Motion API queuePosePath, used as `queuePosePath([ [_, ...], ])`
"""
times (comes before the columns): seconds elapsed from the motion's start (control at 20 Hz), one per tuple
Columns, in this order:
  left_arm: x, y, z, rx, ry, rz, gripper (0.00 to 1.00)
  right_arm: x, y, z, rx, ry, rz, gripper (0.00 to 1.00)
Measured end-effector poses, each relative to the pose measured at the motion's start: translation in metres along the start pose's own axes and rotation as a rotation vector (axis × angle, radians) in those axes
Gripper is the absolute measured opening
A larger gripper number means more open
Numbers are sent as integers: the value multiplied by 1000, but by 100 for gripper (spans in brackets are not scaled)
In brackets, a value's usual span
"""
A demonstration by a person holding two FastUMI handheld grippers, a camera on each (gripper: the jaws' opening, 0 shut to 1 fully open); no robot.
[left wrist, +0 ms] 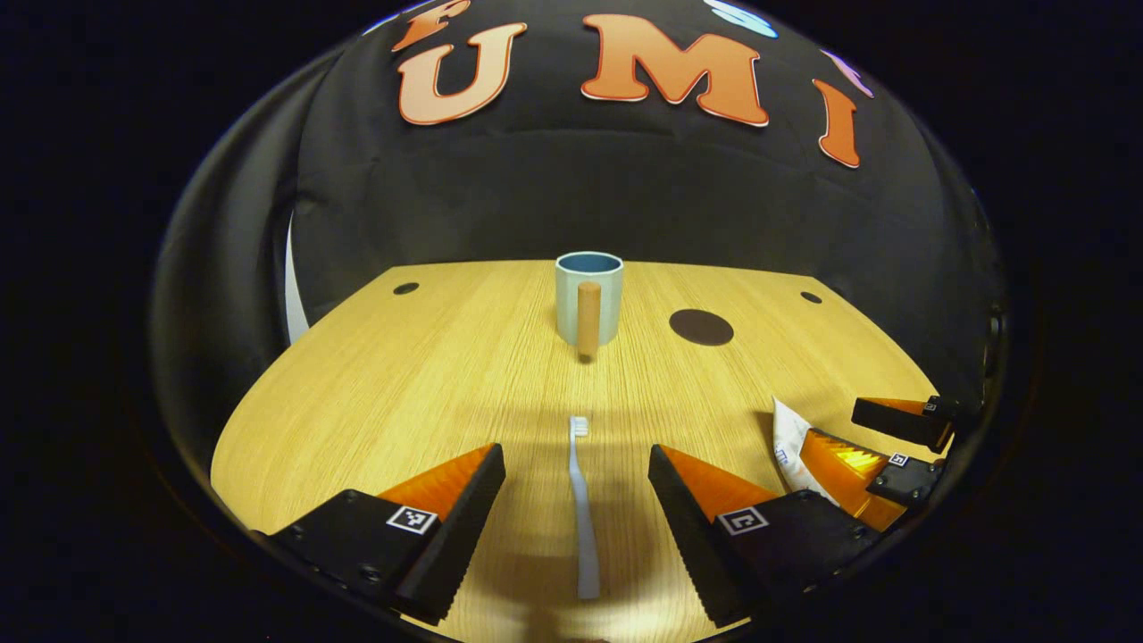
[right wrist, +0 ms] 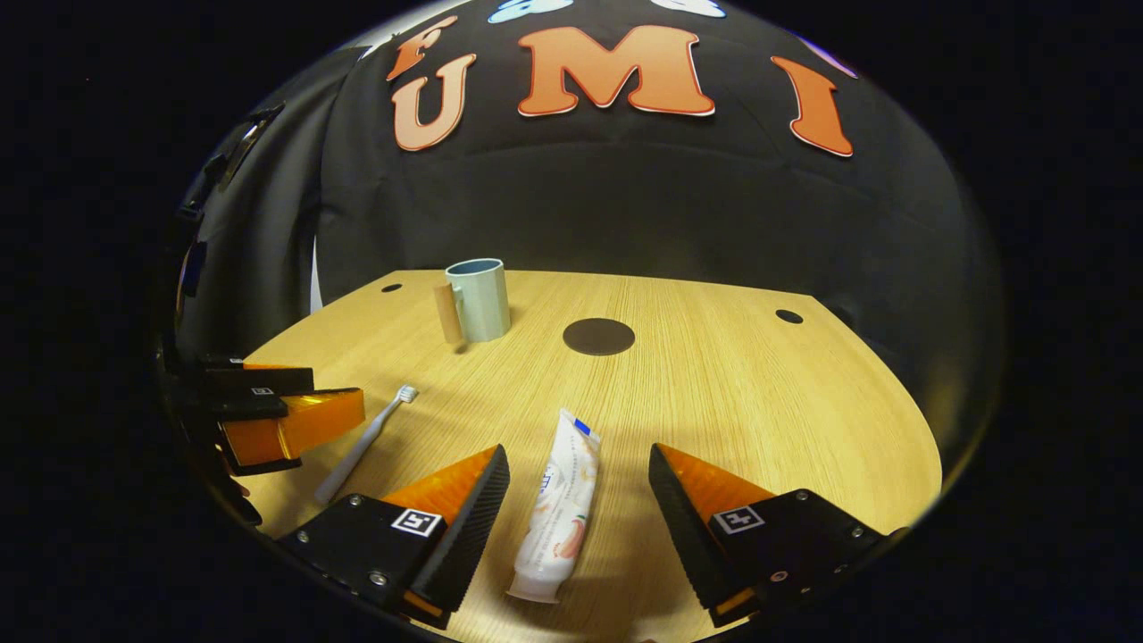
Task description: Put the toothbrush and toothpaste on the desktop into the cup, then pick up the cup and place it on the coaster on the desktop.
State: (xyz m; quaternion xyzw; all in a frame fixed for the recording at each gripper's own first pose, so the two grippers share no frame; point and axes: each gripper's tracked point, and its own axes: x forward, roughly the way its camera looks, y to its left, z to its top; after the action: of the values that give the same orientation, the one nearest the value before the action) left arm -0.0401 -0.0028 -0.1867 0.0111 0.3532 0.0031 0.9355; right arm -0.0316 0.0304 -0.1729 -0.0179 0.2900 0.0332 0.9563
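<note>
Desk (left wrist: 429,375): light wood grain, rounded front edge, small dark holes near the back corners.

Cup (left wrist: 588,309): pale blue-green, upright at the back of the desk, wooden handle facing your left gripper. In the right gripper view the cup (right wrist: 479,299) stands left of centre, handle on its left side. Its inside cannot be seen from here.

Coaster (left wrist: 701,327): dark round disc, flat on the desk, near the cup and to its right, not touching it. In the right gripper view the coaster (right wrist: 598,336) lies between the cup and the desk's middle.

Toothbrush (left wrist: 581,500): pale, flat on the desk, bristles toward the cup. It lies between the fingers of your left gripper (left wrist: 577,509), which is spread wide, neither finger touching the handle. In the right gripper view the toothbrush (right wrist: 364,444) runs diagonally beside the left gripper (right wrist: 281,420), seen from the side at the left edge.

Toothpaste (right wrist: 558,509): white tube, flat on the desk, cap end nearest the camera. It lies between the fingers of your right gripper (right wrist: 579,509), which is released, with a gap on each side of the tube. In the left gripper view the toothpaste (left wrist: 789,446) shows in part at the lower right, behind the right gripper (left wrist: 880,442).
</note>
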Motion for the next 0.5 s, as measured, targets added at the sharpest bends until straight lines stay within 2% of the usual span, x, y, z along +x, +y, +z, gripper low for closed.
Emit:
queuePosePath([
  [0.35, 12, -5, -28, -14, 122, -24, 97, 11, 14, -23, 10, 76, 20, 84],
  [0.4, 13, -5, -31, -14, 134, -22, 91, 13, 15, -27, 9, 90, 19, 79],
  [0.5, 21, -3, -37, -17, 155, -11, 88, 16, 16, -35, 7, 120, 15, 71],
])
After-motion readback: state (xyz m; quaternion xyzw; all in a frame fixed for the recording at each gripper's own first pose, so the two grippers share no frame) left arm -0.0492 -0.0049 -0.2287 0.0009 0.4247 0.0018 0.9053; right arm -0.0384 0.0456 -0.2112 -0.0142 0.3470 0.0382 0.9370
